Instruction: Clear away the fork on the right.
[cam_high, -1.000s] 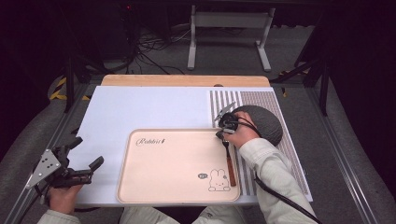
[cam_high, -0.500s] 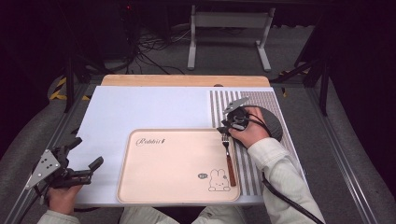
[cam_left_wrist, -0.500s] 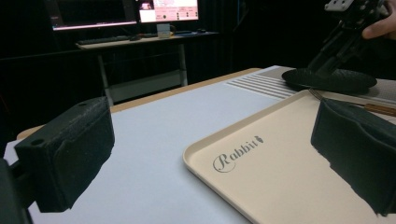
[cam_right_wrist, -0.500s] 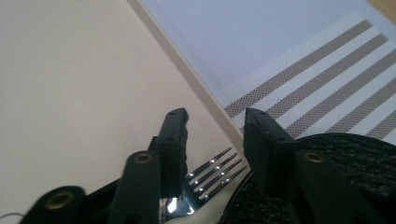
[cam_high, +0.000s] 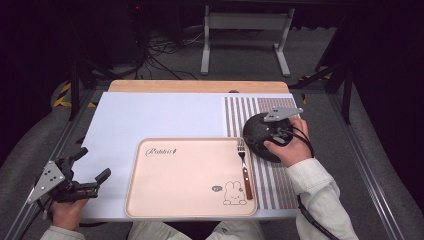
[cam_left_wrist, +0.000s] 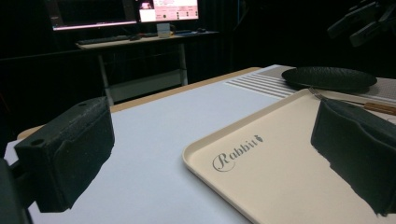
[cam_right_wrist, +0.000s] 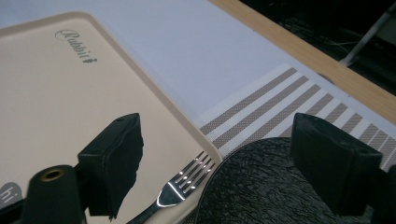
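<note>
A beige tray (cam_high: 185, 175) with a rabbit picture lies at the table's front centre. A fork (cam_high: 244, 170) with a wooden handle rests along the tray's right edge, tines pointing away from me. Right of it a black plate (cam_high: 254, 142) sits on the striped mat (cam_high: 280, 185). My right gripper (cam_high: 270, 131) hovers over the plate. Its jaws have just been opening and now stand open and hold nothing, with the fork tines (cam_right_wrist: 182, 186) and the plate rim (cam_right_wrist: 261, 186) below them. My left gripper (cam_high: 92, 162) is open and empty at the front left, facing the tray (cam_left_wrist: 280, 177).
A white sheet (cam_high: 150, 117) covers the table, with a wooden strip (cam_high: 200, 86) along its far edge. Beyond it stand a metal stand (cam_high: 245, 22) and cables on the floor. Metal rails run down both sides of the table.
The right gripper let go of the fork, opened, and rose away to the right over the black plate. The fork stays on the tray's right edge. The left gripper has not moved.
</note>
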